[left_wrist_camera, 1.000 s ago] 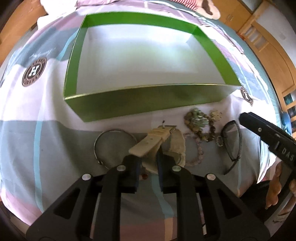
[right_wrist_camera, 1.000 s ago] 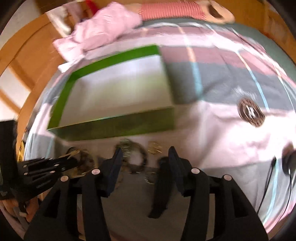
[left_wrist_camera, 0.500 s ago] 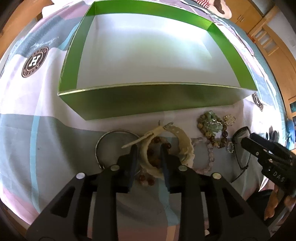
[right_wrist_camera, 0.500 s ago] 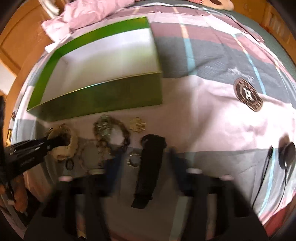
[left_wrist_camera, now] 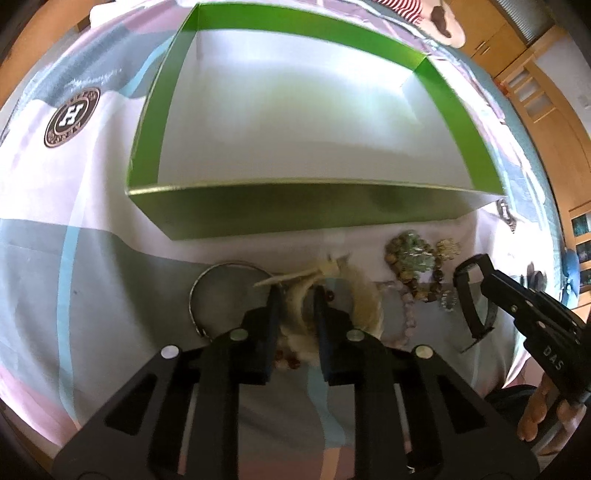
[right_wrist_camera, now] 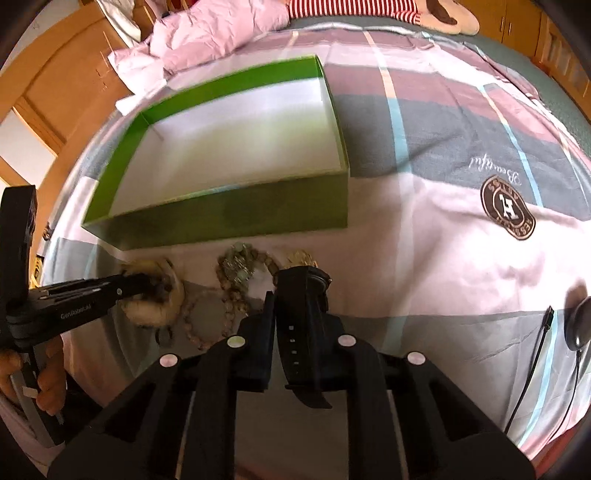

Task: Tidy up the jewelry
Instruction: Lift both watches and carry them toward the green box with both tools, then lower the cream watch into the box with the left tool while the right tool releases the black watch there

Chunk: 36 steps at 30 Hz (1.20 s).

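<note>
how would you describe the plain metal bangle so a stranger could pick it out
Find the big green cardboard box with a white inside on the bedspread; a row of jewelry lies along its near wall. The thin silver metal bangle is at the row's left end in the left wrist view, the only bare, smooth hoop beside beaded pieces.

Bedroom: patterned bedsheet (right_wrist_camera: 443,240), pillows (right_wrist_camera: 207,33), wooden wardrobes (left_wrist_camera: 532,96)

green box (left_wrist_camera: 317,210) wall ahead, box interior open, jewelry (left_wrist_camera: 410,258) crowded below
</note>
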Tool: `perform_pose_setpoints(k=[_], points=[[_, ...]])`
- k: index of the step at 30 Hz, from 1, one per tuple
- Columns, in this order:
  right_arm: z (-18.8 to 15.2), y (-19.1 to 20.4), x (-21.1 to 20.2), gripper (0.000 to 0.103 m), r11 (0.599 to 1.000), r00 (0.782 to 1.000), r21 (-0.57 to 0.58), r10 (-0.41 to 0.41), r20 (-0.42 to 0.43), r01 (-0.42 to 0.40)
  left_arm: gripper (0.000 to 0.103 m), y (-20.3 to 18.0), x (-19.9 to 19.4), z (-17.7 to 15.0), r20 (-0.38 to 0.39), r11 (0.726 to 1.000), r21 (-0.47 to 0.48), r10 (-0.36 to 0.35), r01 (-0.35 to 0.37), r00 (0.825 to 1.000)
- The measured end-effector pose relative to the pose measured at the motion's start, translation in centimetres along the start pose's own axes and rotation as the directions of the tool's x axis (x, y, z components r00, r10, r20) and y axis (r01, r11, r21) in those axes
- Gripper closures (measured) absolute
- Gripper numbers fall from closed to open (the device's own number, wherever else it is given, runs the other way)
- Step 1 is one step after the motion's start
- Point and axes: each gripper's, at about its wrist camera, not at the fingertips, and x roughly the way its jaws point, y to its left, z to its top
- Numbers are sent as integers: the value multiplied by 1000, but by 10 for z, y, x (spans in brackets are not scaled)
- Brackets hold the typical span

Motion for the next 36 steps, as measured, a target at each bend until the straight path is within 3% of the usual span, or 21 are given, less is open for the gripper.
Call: perform_pose_setpoints(k=[6, 11, 14, 17, 19, 21, 24, 25, 26, 28, 30, 31, 33, 35, 36], points=[[5, 9, -22, 86, 998, 992, -34, 65, 108, -61, 85, -1, -33, -1, 84, 995, 19, -95, 94, 992], [13, 13, -34, 86, 992, 979, -32, 125, 161, -121, 85, 4, -59, 8, 172, 986, 6, -168, 169, 971], [33, 20, -51, 87, 990, 957, -57, 138, 253, -128, 85, 9, -81, 27, 259, 984, -2, -174, 181, 950], [62, 28, -63, 87, 989, 931, -102, 139, 339, -111, 85, 10, -92, 52, 339, 990, -26, -123, 140, 933], [79, 27, -61, 87, 986, 922, -94, 164, 351, -140, 85, 14, -90, 65, 358, 991, -57, -92, 120, 929], [91, 26, -47, 87, 986, 933, -80, 167, 317, -149, 85, 22, -79, 81, 341, 988, -104, -70, 111, 937], [85, 28, -29, 87, 987, 971, -98, 140, 192, -123, 85, 31, -70, 83, 319, 982, -145, -71, 123, 945], [79, 29, -27, 82, 983, 976, -112, 159, 147, -143, 85, 32, -70, 81, 313, 980, -143, -85, 136, 946], [72, 31, -25, 71, 980, 979, -125, 168, 112, -153, 85, 31, -73, 77, 309, 979, -131, -109, 156, 945], [56, 32, -16, 60, 982, 992, -165, 105, 65, -93, 82, 24, -77, 70, 307, 984, -99, -110, 147, 945], [49, 29, 5, 60, 983, 1000, -181, 4, 18, -1, 82, 18, -80, 63, 324, 994, -69, -56, 82, 944], [49, 26, 16, 60, 984, 1000, -175, -18, -10, 16, 82, 15, -79, 60, 316, 995, -55, -62, 83, 947], [48, 21, 35, 61, 987, 998, -159, -40, -54, 31, 82, 16, -77, 60, 303, 993, -62, -78, 101, 950], [48, 23, 45, 75, 984, 997, -176, -27, -76, 13, 84, 18, -76, 60, 303, 991, -68, -87, 113, 949], [47, 26, 50, 75, 981, 995, -192, -33, -95, 14, 84, 18, -77, 59, 311, 991, -70, -86, 113, 947]])
